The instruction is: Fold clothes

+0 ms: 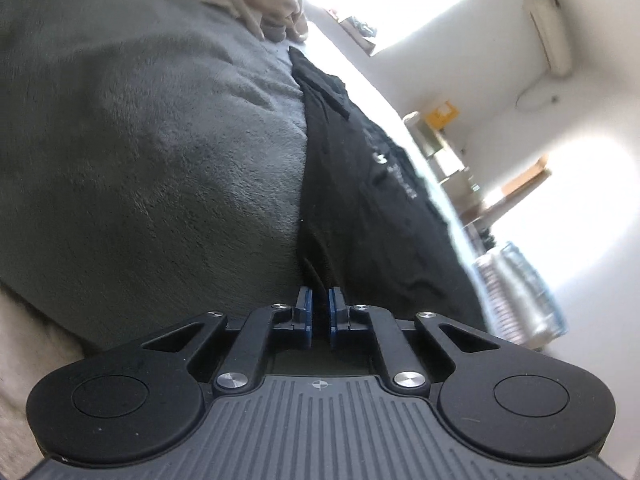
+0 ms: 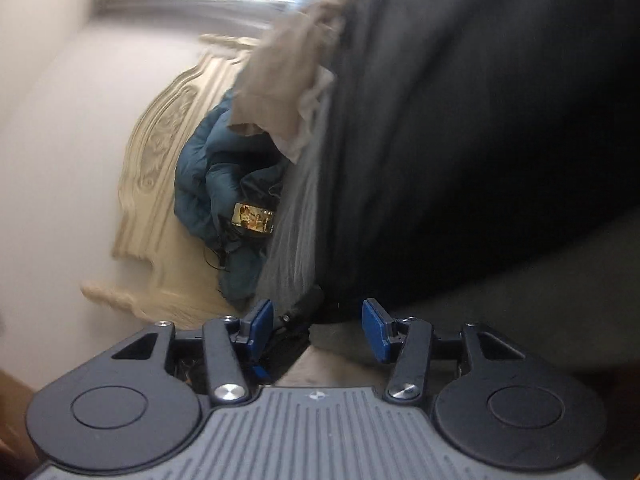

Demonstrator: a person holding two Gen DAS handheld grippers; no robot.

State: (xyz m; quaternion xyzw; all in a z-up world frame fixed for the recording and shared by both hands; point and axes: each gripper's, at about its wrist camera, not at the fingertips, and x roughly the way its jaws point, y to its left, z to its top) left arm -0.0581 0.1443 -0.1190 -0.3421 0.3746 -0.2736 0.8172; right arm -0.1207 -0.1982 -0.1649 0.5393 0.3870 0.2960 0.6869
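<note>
Your left gripper point(image 1: 320, 300) is clamped on the black garment's point(image 1: 360, 200) edge at lower centre; your right gripper point(image 2: 318, 320) stands apart (nothing between), near dark cloth point(image 2: 460, 140).

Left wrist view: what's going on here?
A person is folding clothes on a bed with a handheld tool in each hand. The left tool is shut on the near edge of a black garment lying on a grey blanket. The right tool is open at the garment's edge, nothing gripped. A beige garment lies farther back.
</note>
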